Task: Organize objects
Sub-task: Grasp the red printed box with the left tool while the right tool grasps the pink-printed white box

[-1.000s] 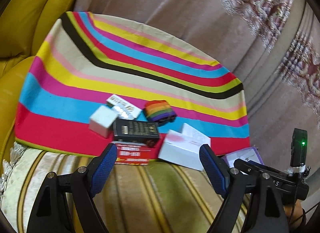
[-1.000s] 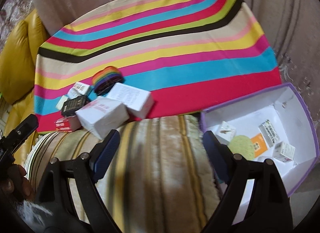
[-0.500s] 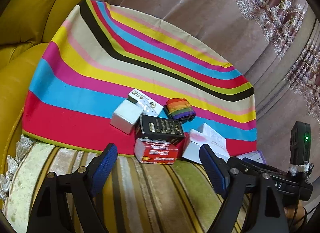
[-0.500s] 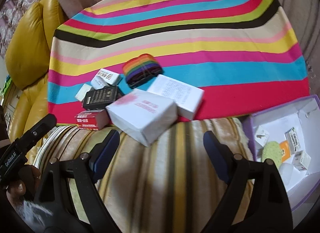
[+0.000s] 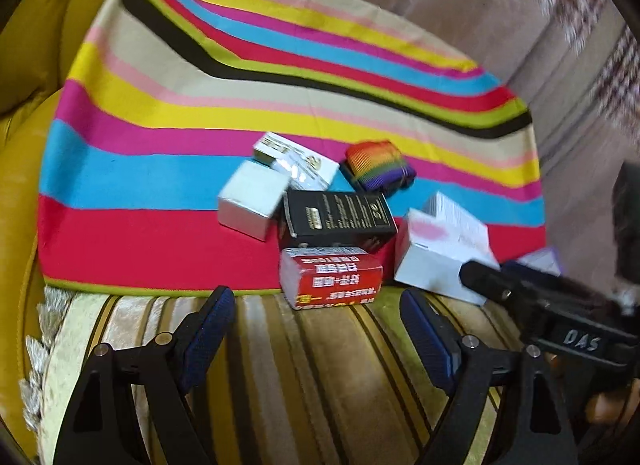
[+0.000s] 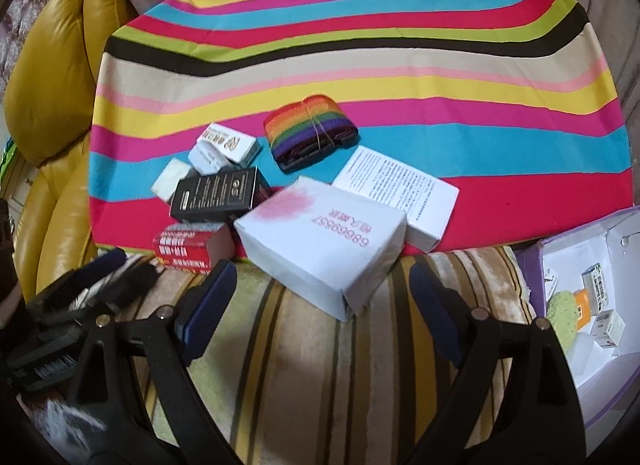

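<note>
Cardboard boxes on striped cloth
Both claws, left claw (image 5: 316,325) and right claw (image 6: 322,297), gape empty (blue ribbed pads) over plush sofa (image 6: 320,365).

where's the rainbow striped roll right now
In the right wrist view the rainbow striped roll lies mid-frame on the striped cloth, behind the black box and the white printed box.

A multicoloured striped cloth (image 6: 360,45) carries red (image 6: 188,249), black (image 6: 218,193) and white boxes (image 6: 324,237).
</note>
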A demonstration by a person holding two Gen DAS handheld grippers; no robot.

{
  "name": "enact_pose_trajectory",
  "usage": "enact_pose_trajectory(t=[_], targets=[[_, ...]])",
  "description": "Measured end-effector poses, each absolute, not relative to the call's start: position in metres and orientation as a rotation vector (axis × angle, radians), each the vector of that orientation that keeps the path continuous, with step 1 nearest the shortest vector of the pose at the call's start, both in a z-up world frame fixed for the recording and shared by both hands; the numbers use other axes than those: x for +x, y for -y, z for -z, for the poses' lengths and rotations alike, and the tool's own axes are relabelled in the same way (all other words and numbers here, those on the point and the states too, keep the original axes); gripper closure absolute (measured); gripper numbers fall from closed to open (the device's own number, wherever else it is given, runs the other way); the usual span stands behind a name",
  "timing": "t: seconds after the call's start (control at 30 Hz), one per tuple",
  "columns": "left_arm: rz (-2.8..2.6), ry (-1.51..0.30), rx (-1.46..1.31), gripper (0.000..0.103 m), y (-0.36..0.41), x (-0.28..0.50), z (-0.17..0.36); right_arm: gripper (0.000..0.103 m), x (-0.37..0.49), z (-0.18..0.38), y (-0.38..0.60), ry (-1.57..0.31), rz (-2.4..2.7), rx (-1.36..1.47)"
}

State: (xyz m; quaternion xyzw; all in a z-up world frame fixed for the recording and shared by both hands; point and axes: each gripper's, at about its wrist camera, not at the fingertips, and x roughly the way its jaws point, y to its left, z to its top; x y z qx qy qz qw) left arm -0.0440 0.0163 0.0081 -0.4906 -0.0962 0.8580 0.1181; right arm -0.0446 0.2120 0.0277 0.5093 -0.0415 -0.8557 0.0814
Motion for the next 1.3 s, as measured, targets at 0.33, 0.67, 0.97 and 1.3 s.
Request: enact_pose_trajectory(t=[0.33, 0.67, 0.97, 1.3], targets=[[-2.427, 0.21, -1.572, 0.016, -0.034, -0.072, 0.01, 0.009, -0.054, -0.032, -0.234, 0.335, 2.626, 1.531], [-2.45, 0.238, -1.545, 0.04, -0.027, -0.067, 0.011, 0.006, -0.065, -0.034, -0.209, 0.306, 2.647, 1.582], [-2.562, 0.458, -1.471, 0.04, 0.029, -0.034, 0.007, 0.006, -0.066, -0.03, -0.181, 0.124, 2.716, 1.646], [-2.557, 0.549, -1.428, 0.04, 0.034, -0.032, 0.011, 0.006, -0.072, -0.019, -0.164, -0.005, 2.772, 1.722]])
